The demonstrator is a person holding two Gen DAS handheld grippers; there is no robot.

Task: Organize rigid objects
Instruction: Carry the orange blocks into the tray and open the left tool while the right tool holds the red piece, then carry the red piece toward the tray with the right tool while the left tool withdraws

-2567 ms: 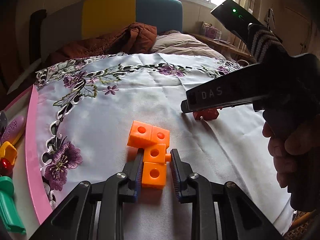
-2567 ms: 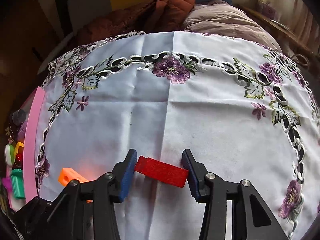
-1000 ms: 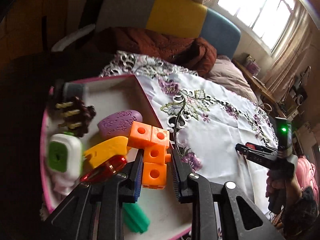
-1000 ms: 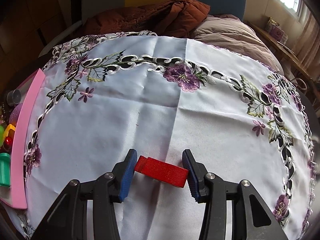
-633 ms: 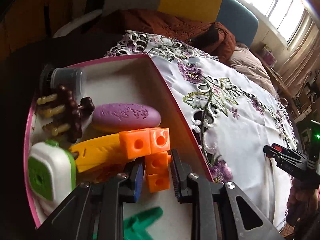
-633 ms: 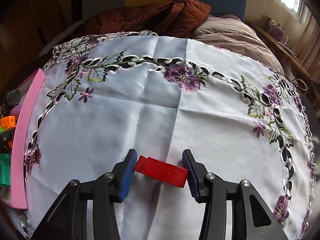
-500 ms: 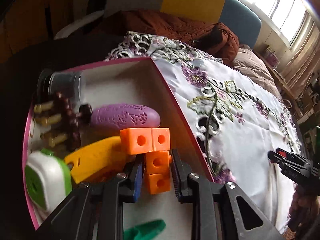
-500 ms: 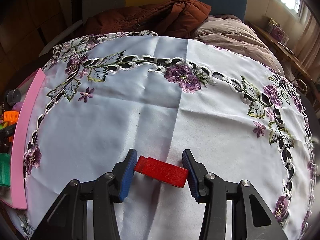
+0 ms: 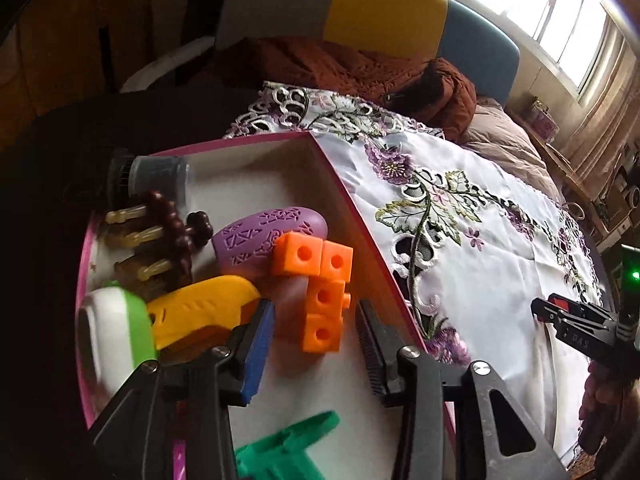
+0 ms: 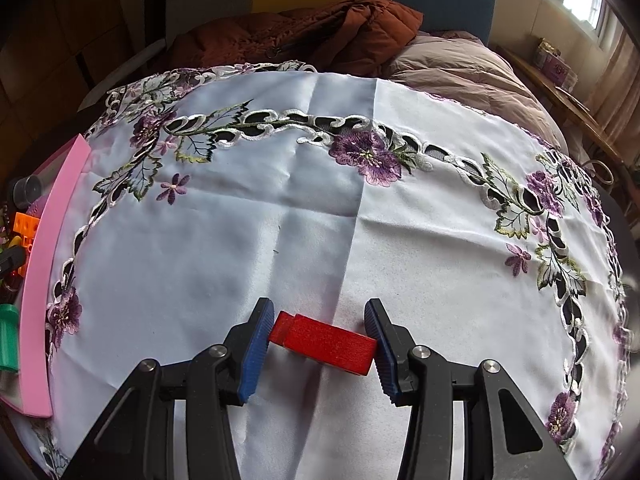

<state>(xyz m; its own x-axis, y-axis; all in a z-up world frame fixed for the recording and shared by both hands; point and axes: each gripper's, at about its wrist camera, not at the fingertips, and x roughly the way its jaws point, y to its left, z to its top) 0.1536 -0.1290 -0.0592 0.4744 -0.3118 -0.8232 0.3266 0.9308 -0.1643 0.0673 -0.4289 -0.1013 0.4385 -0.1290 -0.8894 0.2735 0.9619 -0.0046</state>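
Left gripper (image 9: 314, 336) has just been opening over the pink tray (image 9: 360, 216), jaws now clear of the orange block cluster (image 9: 320, 292) between them, beside the purple case (image 9: 264, 236). Right gripper (image 10: 316, 340), out over the cloth, is clamped on the red block (image 10: 324, 342); its turn next, probably, carrying leftward to the tray.

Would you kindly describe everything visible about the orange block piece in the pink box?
The orange plastic piece of four joined cubes forms an L: two cubes side by side on top, two stacked below the right one, each face with a round hole. It sits inside the pink-rimmed box, against the purple oval case. The left hand-held gripper, jaws just opened, straddles it without touching.
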